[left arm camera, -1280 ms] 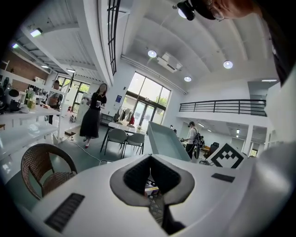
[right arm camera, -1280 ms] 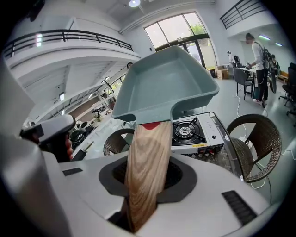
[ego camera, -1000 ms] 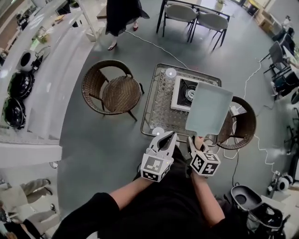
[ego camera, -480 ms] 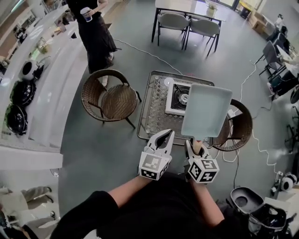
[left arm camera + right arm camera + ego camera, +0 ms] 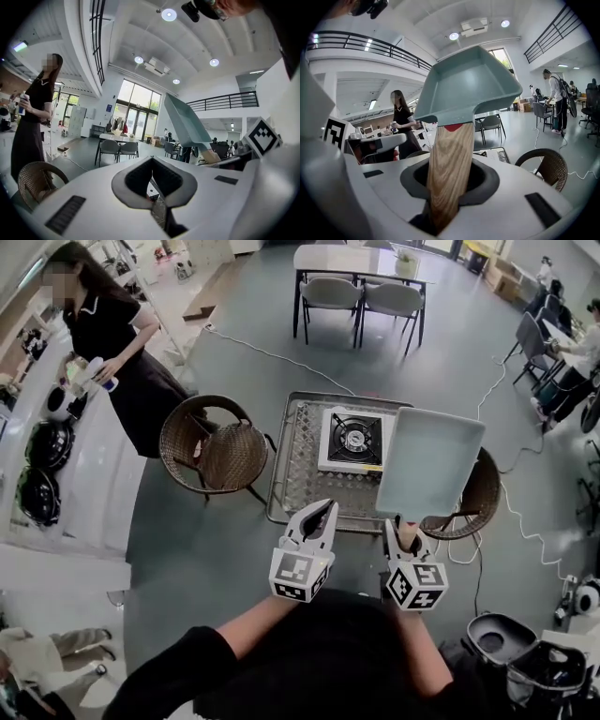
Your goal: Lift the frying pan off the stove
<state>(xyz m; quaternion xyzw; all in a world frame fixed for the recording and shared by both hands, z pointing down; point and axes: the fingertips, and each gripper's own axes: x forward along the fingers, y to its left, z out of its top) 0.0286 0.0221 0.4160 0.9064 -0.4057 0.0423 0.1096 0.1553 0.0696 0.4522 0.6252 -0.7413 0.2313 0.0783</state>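
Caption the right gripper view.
Right gripper holds a square teal frying pan aloft by its wooden handle.

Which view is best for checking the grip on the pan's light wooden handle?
Right gripper view: the light wooden handle sits close-up, clamped in the right gripper's jaws, under the square pale teal frying pan. Head view shows only a short stub; left gripper view only a small bit at right.
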